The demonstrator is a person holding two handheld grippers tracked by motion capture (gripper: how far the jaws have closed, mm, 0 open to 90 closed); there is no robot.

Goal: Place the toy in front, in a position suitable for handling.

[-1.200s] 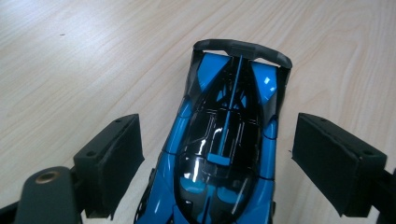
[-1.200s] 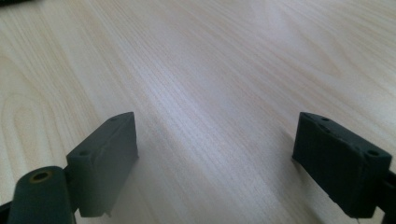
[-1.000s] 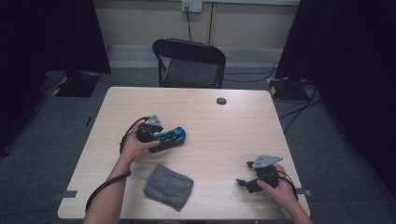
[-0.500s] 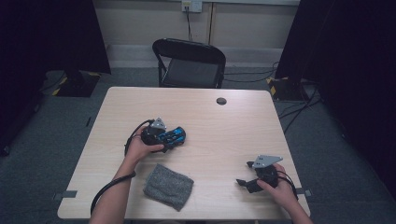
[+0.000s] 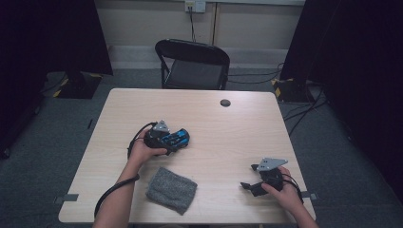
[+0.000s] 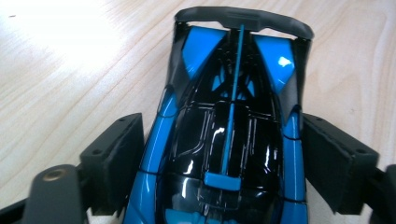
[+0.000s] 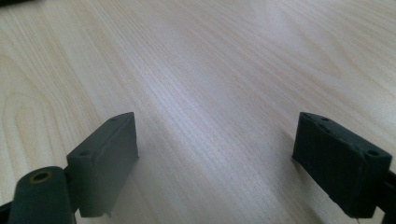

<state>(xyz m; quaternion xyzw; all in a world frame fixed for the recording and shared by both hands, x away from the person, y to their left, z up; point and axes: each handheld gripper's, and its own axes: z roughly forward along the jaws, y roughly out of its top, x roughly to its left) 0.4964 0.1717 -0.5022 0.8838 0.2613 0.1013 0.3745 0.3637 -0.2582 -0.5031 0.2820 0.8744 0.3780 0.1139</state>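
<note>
A blue and black toy car (image 5: 179, 137) sits on the wooden table (image 5: 237, 133), left of the middle. My left gripper (image 5: 170, 141) reaches over it from the left. In the left gripper view the car (image 6: 229, 116) lies lengthwise between the jaws, rear wing far from the camera, and the black pads (image 6: 114, 158) meet its blue flanks. The jaws have just been closing on the car. My right gripper (image 5: 248, 186) rests near the table's front right, jaws wide apart. In the right gripper view its pads (image 7: 105, 158) frame bare wood.
A grey folded cloth (image 5: 171, 189) lies near the front edge, between the two hands. A small black round cap (image 5: 225, 102) sits in the tabletop near the far edge. A black folding chair (image 5: 192, 61) stands behind the table.
The left hand has shifted slightly and settled lower around the car, the gripper's grey plate now over the car's near end. The right hand and the cloth have stayed put.
</note>
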